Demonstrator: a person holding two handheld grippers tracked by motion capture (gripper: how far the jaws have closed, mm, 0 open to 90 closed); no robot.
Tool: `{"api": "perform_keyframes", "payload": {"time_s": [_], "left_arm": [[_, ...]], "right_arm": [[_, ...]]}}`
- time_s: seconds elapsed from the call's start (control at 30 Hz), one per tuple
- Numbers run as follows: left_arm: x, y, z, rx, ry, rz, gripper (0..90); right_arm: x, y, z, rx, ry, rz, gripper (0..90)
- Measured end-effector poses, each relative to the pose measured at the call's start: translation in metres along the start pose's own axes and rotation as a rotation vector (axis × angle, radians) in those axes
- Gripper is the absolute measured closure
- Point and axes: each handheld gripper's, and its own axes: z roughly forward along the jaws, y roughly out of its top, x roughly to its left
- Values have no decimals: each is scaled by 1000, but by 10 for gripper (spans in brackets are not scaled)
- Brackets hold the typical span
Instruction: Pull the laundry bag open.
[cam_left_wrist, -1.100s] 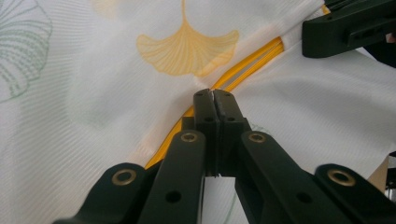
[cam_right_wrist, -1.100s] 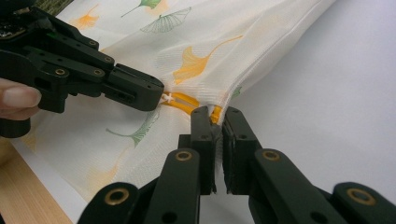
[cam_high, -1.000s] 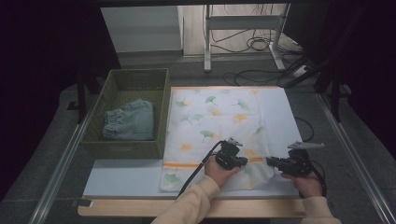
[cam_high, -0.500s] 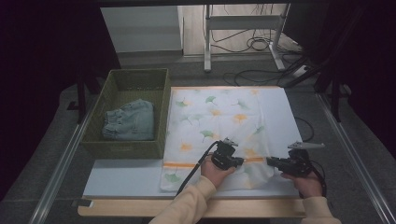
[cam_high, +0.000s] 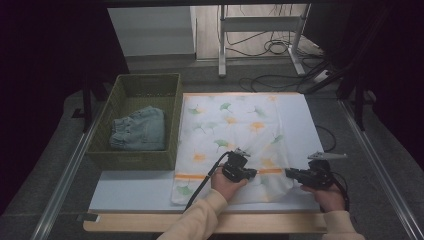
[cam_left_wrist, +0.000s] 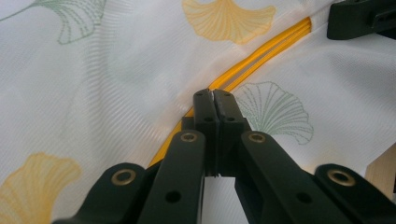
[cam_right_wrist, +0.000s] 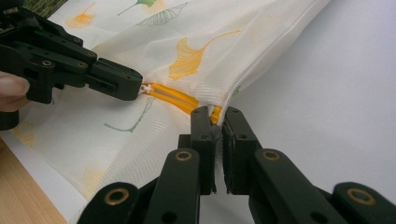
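Two sets of jaws are closed along one yellow zipper (cam_left_wrist: 261, 58) on the white laundry bag (cam_high: 235, 130) that lies flat on the desk (cam_high: 130, 187). My left gripper (cam_high: 248, 173) has its jaws shut on the zipper pull (cam_right_wrist: 147, 87), right at their tips. My right gripper (cam_right_wrist: 215, 116) pinches the bag's corner where the zipper ends, cloth and yellow tape between the jaws. The zipper's long axis runs straight from one set of jaws to the other, so the short stretch between them is what I judge the next move turns on: the left hand is on the pull, the right anchors the end. Well to the left of my left jaws stands a green basket (cam_high: 170, 120) holding folded denim (cam_high: 140, 130). I cannot tell whether anything is inside the bag.
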Motion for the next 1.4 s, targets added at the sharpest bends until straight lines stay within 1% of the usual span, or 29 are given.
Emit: {"api": "perform_keyframes", "payload": {"time_s": [0.33, 0.93, 1.4], "left_arm": [[3, -4, -4, -6, 5, -7, 900], [11, -9, -14, 0, 15, -13, 900], [14, -14, -22, -1, 32, -2, 900]], "right_arm": [[0, 0, 0, 0, -2, -3, 839], [0, 0, 0, -2, -6, -2, 839], [0, 0, 0, -1, -8, -5, 839]]}}
